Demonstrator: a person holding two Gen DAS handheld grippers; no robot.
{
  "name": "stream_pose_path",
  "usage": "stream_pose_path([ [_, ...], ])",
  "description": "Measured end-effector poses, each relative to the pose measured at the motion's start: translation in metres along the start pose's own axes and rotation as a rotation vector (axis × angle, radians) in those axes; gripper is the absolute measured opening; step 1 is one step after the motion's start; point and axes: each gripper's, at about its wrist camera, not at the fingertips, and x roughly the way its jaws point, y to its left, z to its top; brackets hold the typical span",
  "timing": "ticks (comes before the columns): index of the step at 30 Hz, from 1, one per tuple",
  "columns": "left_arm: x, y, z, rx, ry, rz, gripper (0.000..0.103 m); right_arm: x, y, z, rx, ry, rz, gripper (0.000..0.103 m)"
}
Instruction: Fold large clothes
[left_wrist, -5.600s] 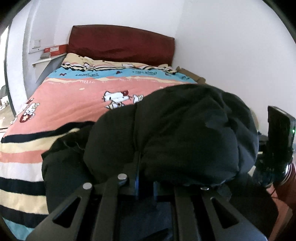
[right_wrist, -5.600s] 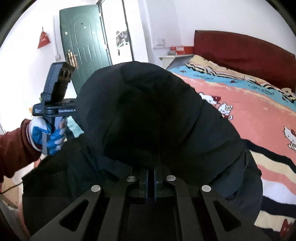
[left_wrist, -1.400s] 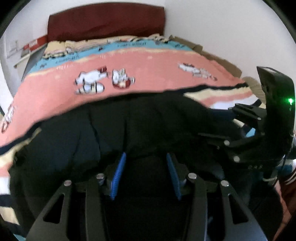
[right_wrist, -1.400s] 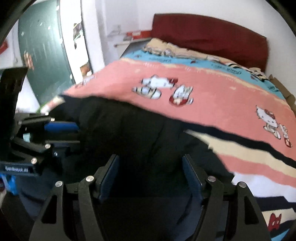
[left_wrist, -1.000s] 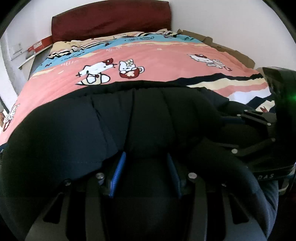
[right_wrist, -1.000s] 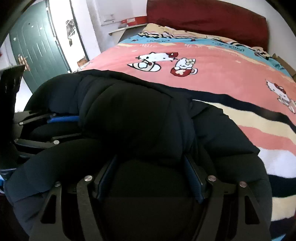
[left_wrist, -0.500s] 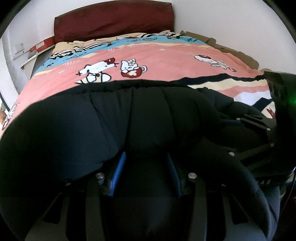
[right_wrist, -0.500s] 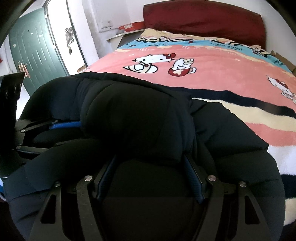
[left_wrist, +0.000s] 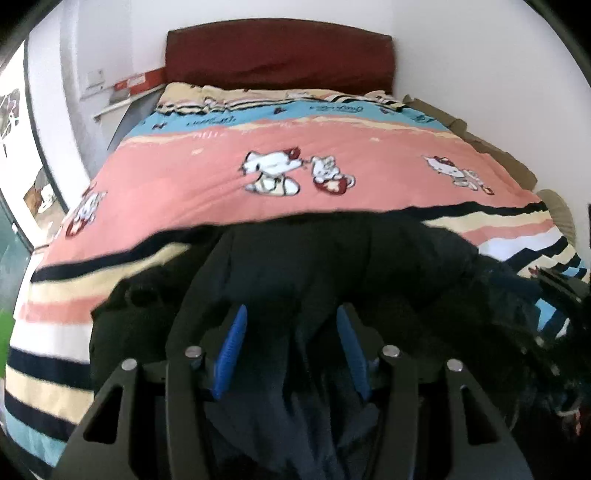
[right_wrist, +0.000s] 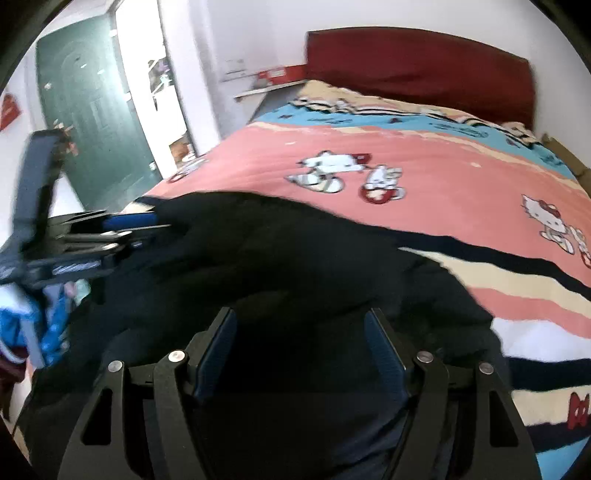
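A large black padded jacket lies bunched at the foot of the bed; it also fills the lower right wrist view. My left gripper is open, its blue pads either side of jacket fabric. It also shows at the left of the right wrist view, against the jacket's left edge. My right gripper is open wide over the jacket. Part of it shows at the right edge of the left wrist view. Both views are motion-blurred.
The bed has a pink, blue and striped cartoon-cat cover and a dark red headboard. White walls stand behind and to the right. A green door and a doorway are on the left, a small shelf beside the headboard.
The jacket, bulging high around both grippers half a second ago, now lies lower and flatter on the bed. Both grippers stay open and have lifted, showing more of the bed.
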Motion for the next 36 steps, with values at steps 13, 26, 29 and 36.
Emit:
stream_pose_path([
  [13, 0.021, -0.015, -0.063, 0.052, -0.01, 0.033, 0.052, 0.028, 0.01, -0.057, -0.041, 0.092, -0.018, 0.071],
  [26, 0.026, -0.007, -0.074, 0.026, -0.05, 0.005, 0.052, 0.04, 0.01, -0.064, -0.036, 0.103, -0.043, 0.071],
  [29, 0.026, -0.008, -0.074, 0.026, -0.052, 0.007, 0.053, 0.044, 0.011, -0.063, -0.035, 0.104, -0.052, 0.071],
  [36, 0.027, -0.009, -0.073, 0.034, -0.047, 0.022, 0.053, 0.044, 0.014, -0.064, -0.034, 0.106, -0.061, 0.071],
])
